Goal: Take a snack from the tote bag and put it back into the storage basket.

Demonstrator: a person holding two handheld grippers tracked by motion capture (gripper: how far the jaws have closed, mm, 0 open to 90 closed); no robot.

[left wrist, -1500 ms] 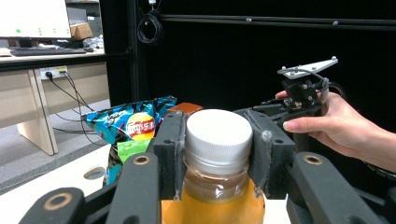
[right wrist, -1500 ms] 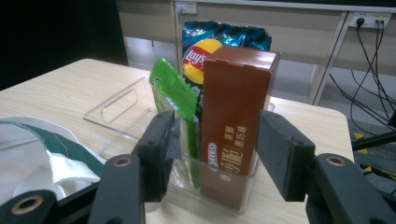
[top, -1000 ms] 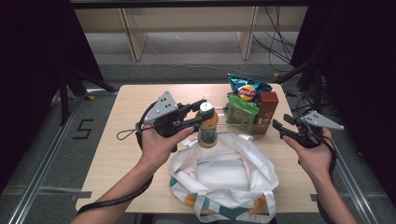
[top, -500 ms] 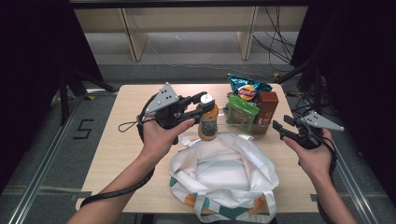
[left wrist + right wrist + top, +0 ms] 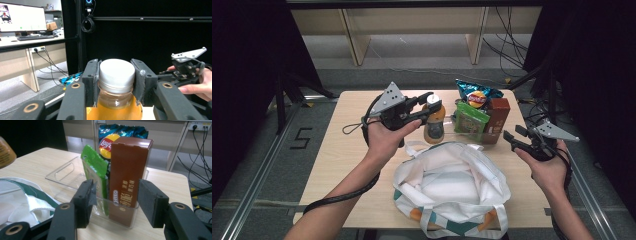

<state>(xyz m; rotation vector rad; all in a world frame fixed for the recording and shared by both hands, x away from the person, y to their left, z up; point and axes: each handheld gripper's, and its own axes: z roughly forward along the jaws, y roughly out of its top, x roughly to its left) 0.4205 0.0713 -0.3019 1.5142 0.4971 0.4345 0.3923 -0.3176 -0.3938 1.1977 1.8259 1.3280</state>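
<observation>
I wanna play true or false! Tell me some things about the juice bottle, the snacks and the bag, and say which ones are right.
1. The left tongs grip the juice bottle by its white cap. True.
2. The right tongs are holding the brown box. False: they are open and apart from the box.
3. The brown box stands in a clear tray. True.
4. The chips bag lies inside the white tote bag. False: it stands in the tray behind the green pouch.
5. The bottle is empty. False: it holds orange liquid.
</observation>
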